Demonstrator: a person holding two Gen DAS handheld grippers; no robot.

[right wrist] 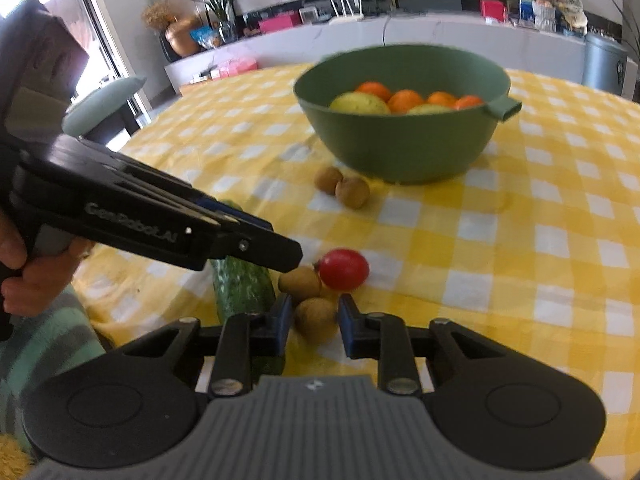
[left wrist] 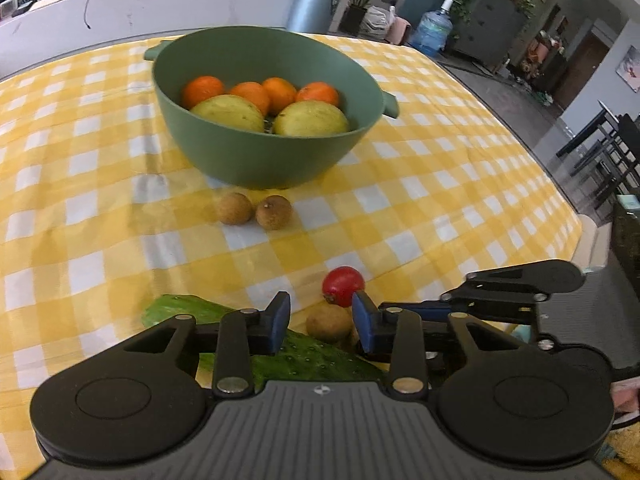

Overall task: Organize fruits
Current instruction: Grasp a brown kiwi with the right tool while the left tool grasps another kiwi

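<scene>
My right gripper (right wrist: 314, 314) is shut on a brown longan (right wrist: 316, 318) at the near edge of the yellow checked table. A second longan (right wrist: 300, 282) and a red cherry tomato (right wrist: 344, 269) lie just beyond it. My left gripper (left wrist: 322, 316) comes in from the left (right wrist: 286, 258) over a green cucumber (left wrist: 312, 356). It stands open, with a longan (left wrist: 328, 322) between its fingers, close to the right pad and clear of the left one. The tomato (left wrist: 344, 286) lies just past its fingertips. The green bowl (left wrist: 260, 152) holds several oranges and two yellow fruits.
Two more longans (left wrist: 234, 208) (left wrist: 274, 212) lie in front of the bowl. The table's right edge (left wrist: 580, 220) drops to the floor, with dark chairs (left wrist: 608, 152) beyond. A hand (right wrist: 36, 280) holds the left gripper over a striped cloth (right wrist: 40, 352).
</scene>
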